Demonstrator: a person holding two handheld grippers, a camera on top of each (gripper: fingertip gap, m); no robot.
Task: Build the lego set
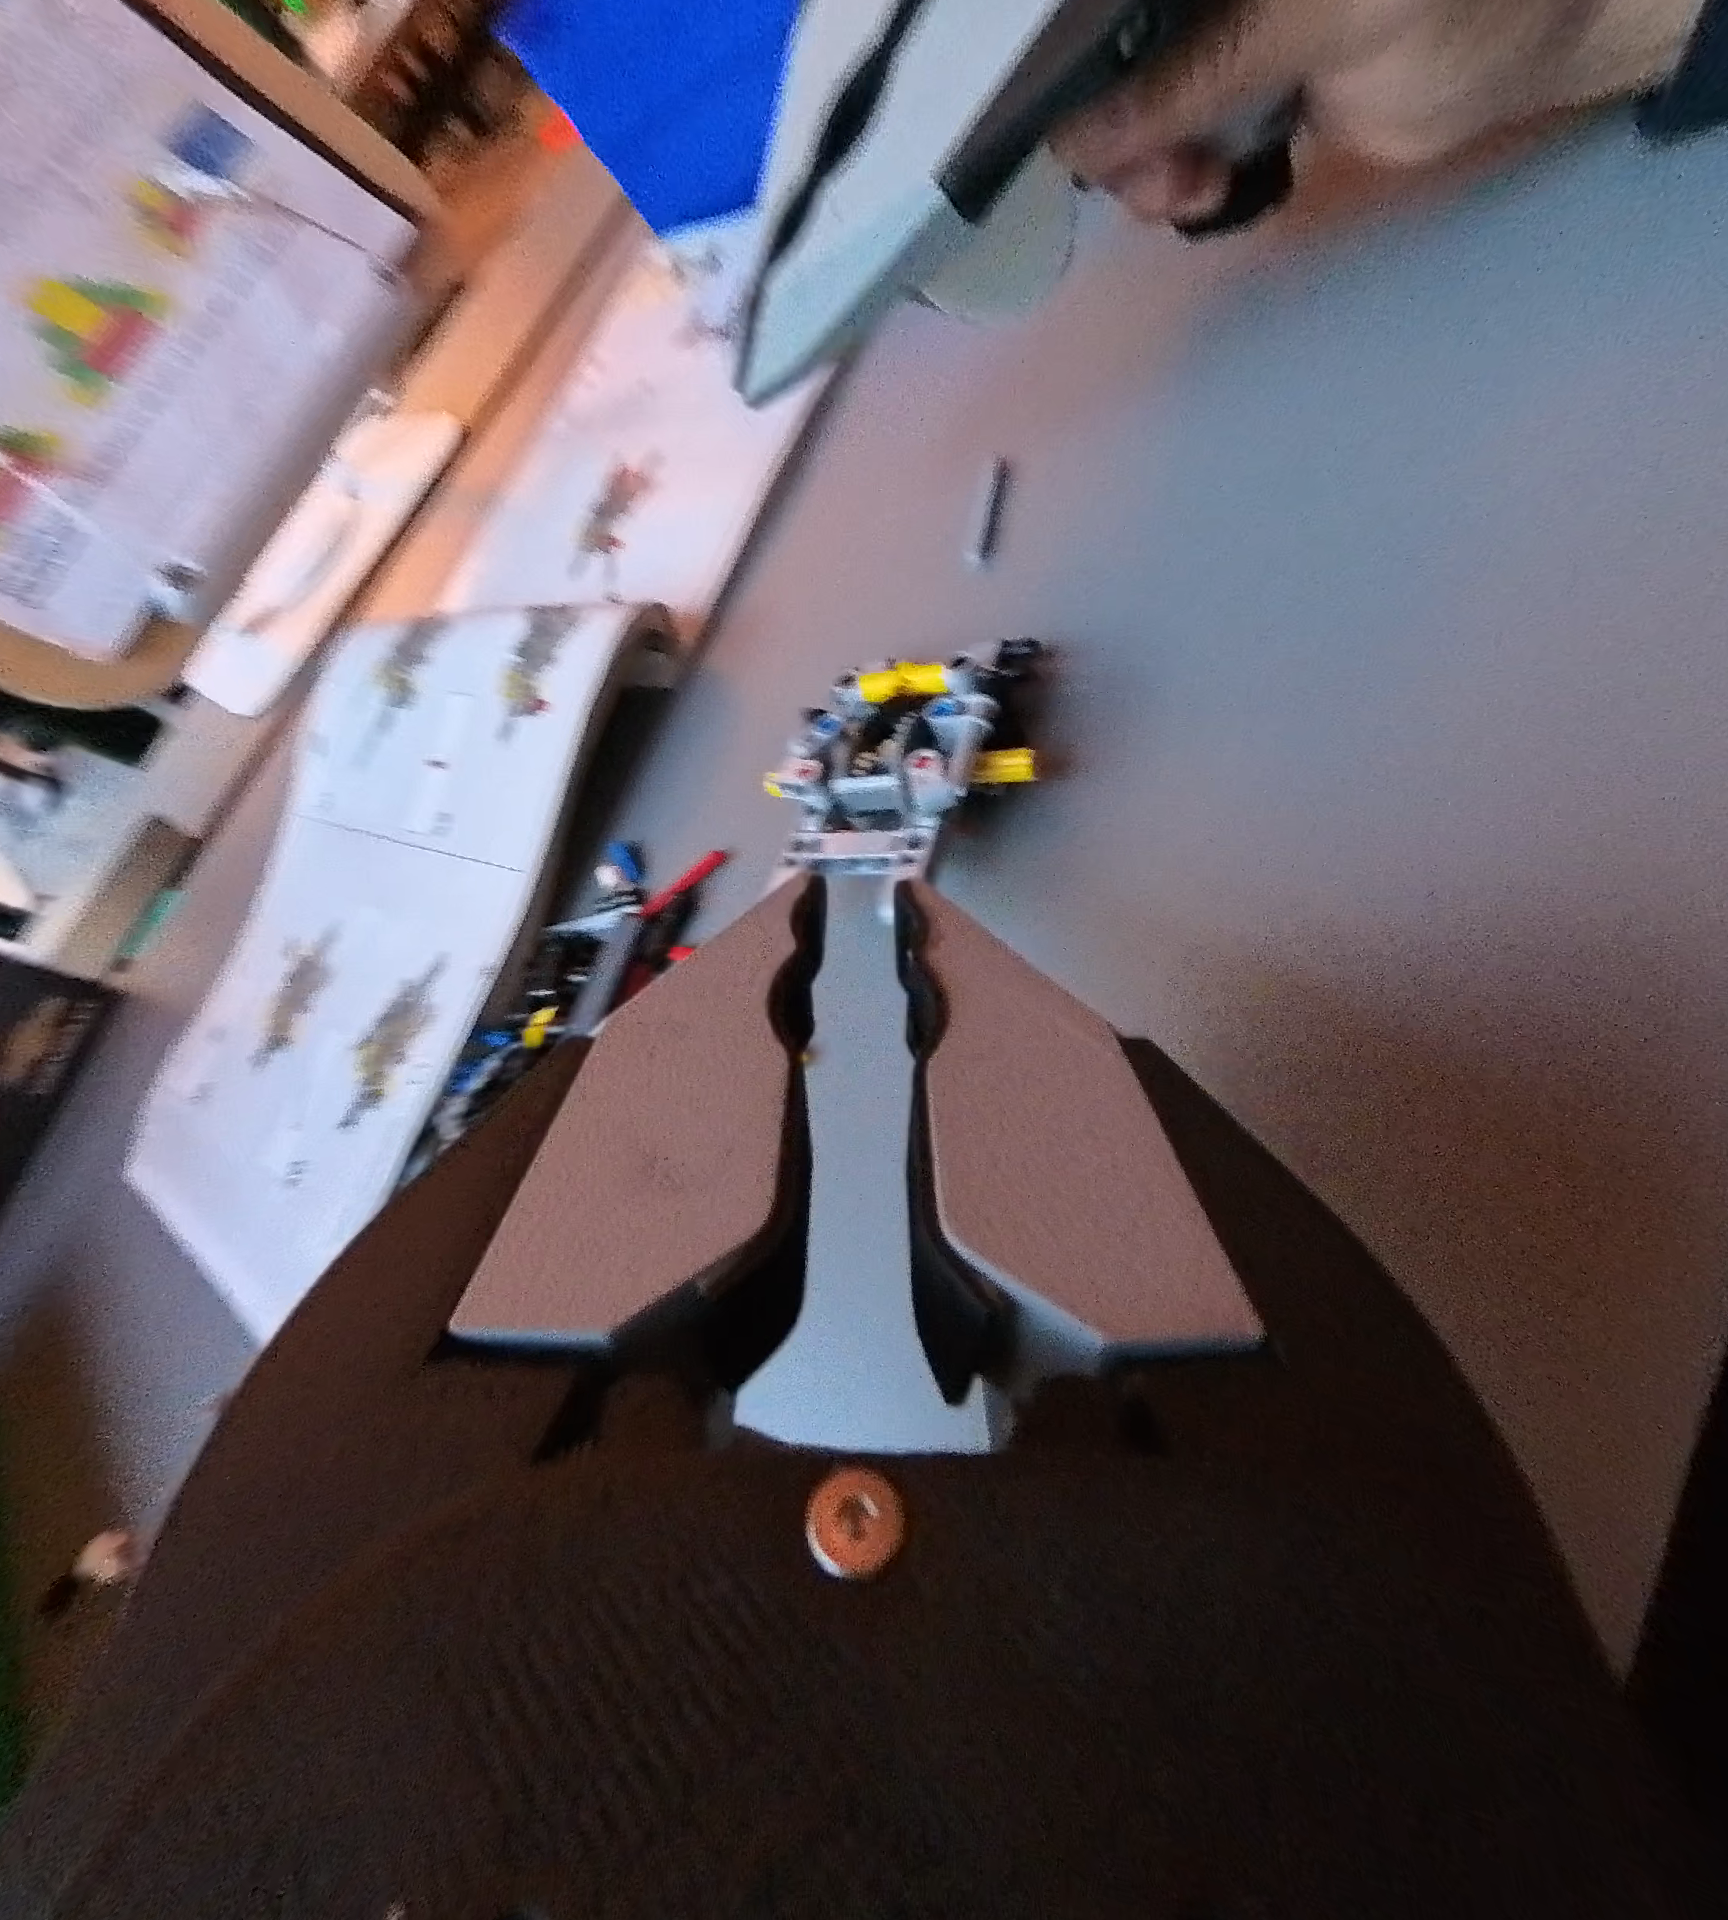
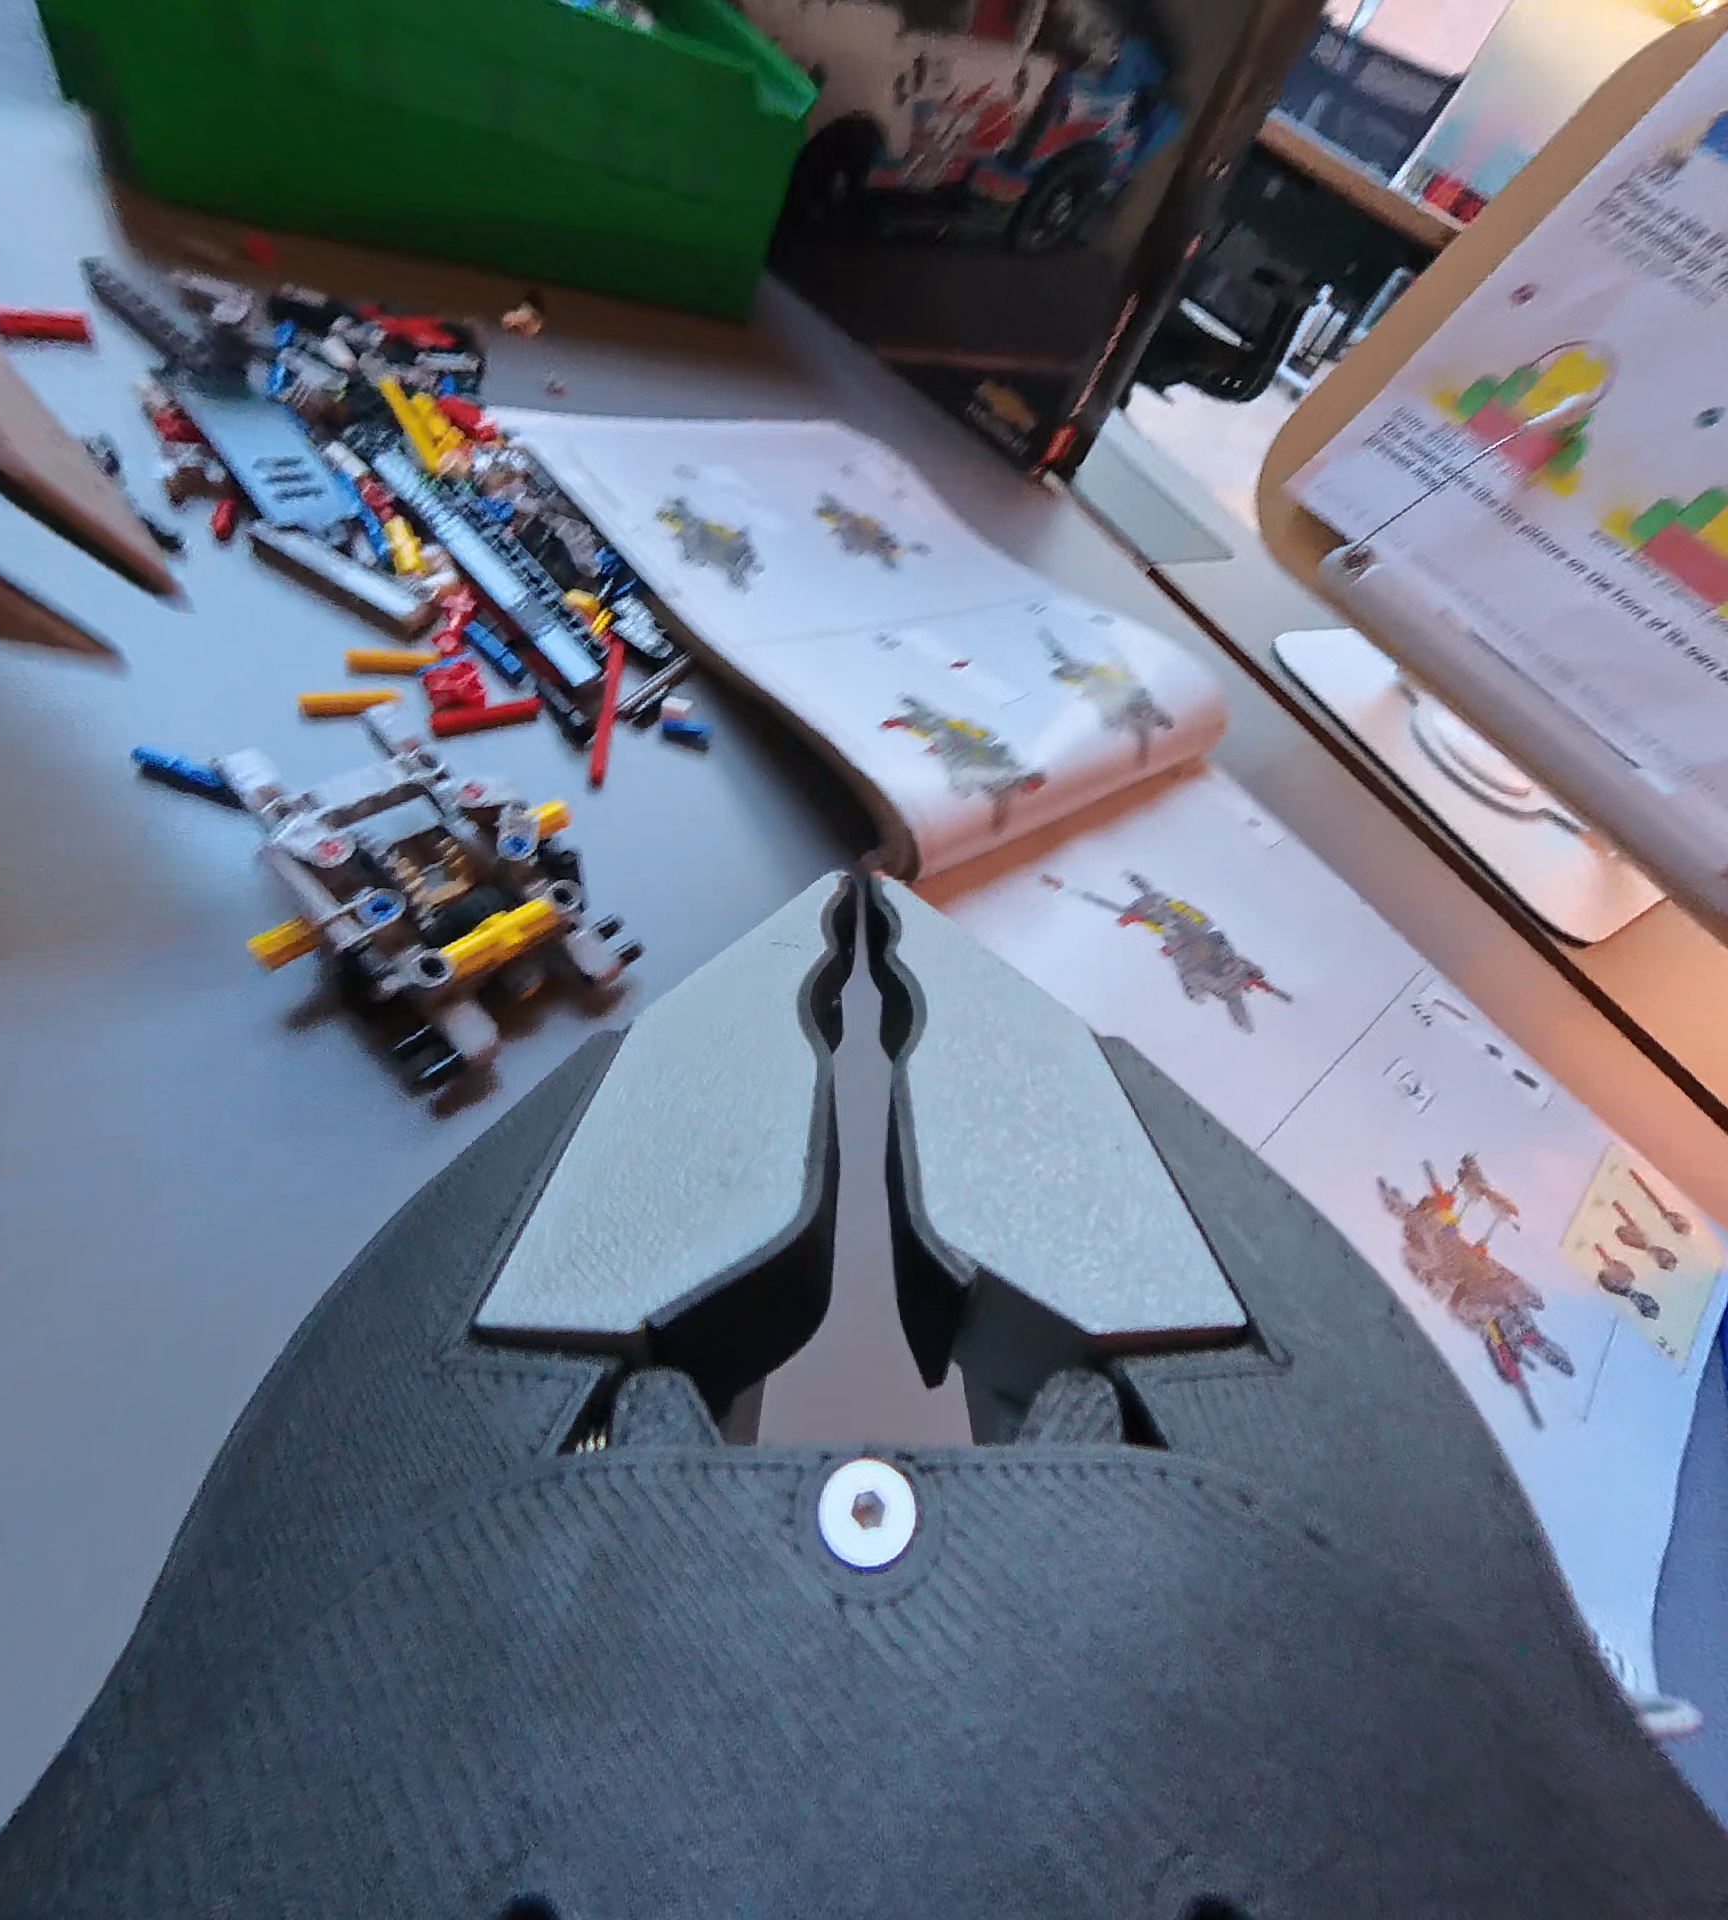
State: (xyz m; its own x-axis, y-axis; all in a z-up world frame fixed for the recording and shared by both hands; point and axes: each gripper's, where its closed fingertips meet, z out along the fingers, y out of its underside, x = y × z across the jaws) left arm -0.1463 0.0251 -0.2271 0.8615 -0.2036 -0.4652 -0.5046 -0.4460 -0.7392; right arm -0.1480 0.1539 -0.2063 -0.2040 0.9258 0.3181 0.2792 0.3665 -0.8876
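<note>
The partly built lego model point(image 1: 901, 748), grey with yellow and blue pins, lies on the grey table point(image 1: 1359, 727). My left gripper point(image 1: 860, 885) is open, with bare table showing between its fingers. Its tips are just short of the model's near grey end. The view is blurred. In the right wrist view the model point(image 2: 424, 894) lies to the left of my right gripper point(image 2: 860, 883). The right gripper is shut, with its tips meeting near the edge of the open instruction booklet point(image 2: 891, 623). The left gripper's fingers point(image 2: 29, 447) show at the far left, apart.
A pile of loose lego pieces point(image 2: 403, 488) lies behind the model, beside the booklet. A green bin point(image 2: 444, 135) and the set's box point(image 2: 995, 208) stand at the back. A propped board with printed pages point(image 2: 1618, 468) stands at right.
</note>
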